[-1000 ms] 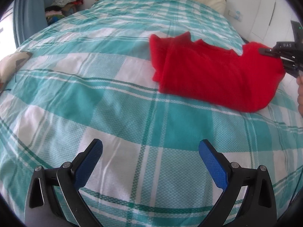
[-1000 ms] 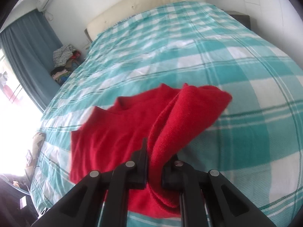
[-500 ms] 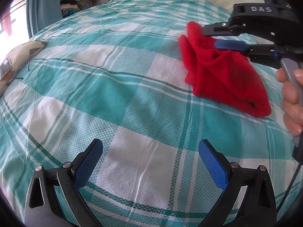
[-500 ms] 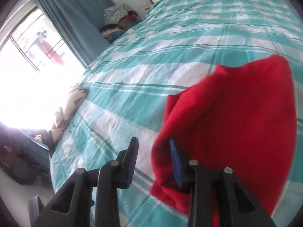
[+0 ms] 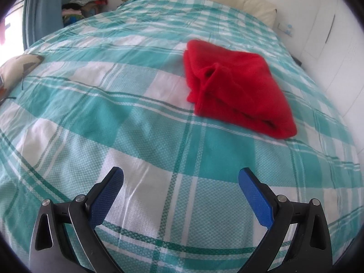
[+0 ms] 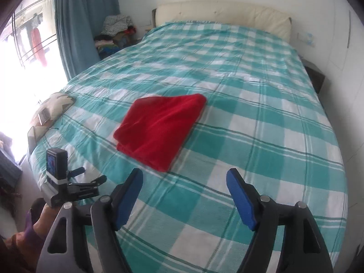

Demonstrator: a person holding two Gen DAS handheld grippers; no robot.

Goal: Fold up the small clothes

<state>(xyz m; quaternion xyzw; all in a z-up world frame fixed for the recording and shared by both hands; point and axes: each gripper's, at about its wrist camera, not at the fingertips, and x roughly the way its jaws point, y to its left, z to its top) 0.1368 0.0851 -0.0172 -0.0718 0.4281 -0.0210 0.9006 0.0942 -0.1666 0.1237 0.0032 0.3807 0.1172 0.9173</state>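
A red garment (image 5: pixel 236 86) lies folded into a compact square on the teal and white plaid bedspread (image 5: pixel 127 118). In the right wrist view the red garment (image 6: pixel 159 129) sits near the middle of the bed. My left gripper (image 5: pixel 180 182) is open and empty, low over the bedspread, well short of the garment. My right gripper (image 6: pixel 184 182) is open and empty, pulled back above the near part of the bed. The left gripper (image 6: pixel 91 177) also shows in the right wrist view at the lower left, held in a hand.
A patterned cushion (image 6: pixel 53 108) lies at the bed's left edge. A cream headboard (image 6: pixel 223 14) stands at the far end. A pile of clothes (image 6: pixel 116 34) sits by the blue curtain (image 6: pixel 84 20). A dark nightstand (image 6: pixel 315 77) is at the right.
My right gripper has let go of the red garment, opened wide and drawn back from it. The garment now lies folded over on the bed. My left gripper stays open.
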